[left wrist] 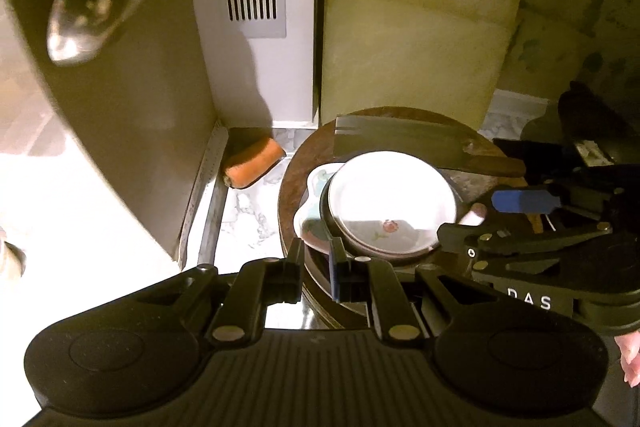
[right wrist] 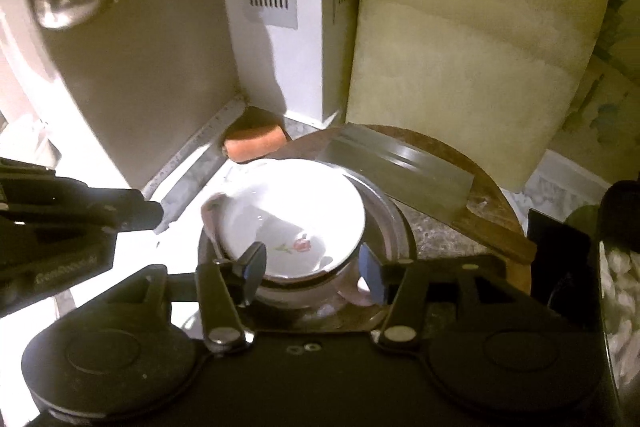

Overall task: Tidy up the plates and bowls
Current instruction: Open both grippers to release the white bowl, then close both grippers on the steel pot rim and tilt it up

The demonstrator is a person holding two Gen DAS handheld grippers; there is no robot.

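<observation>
Both wrist fisheyes look steeply down, close over the round dark wooden board [left wrist: 294,163]: left from its near-left edge, right more centred, sharing the white rose-printed plate [left wrist: 390,203] [right wrist: 296,219], steel cleaver [left wrist: 400,143] [right wrist: 400,175], orange sponge [left wrist: 254,163] [right wrist: 256,139].

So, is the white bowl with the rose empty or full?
Empty. The white bowl shows its bare inside, and the painted rose is visible, nothing covering it.

My left gripper [left wrist: 318,269] is pointing steeply down with its jaws nearly together. My right gripper [right wrist: 314,273] is angling downward, jaws standing apart.
</observation>
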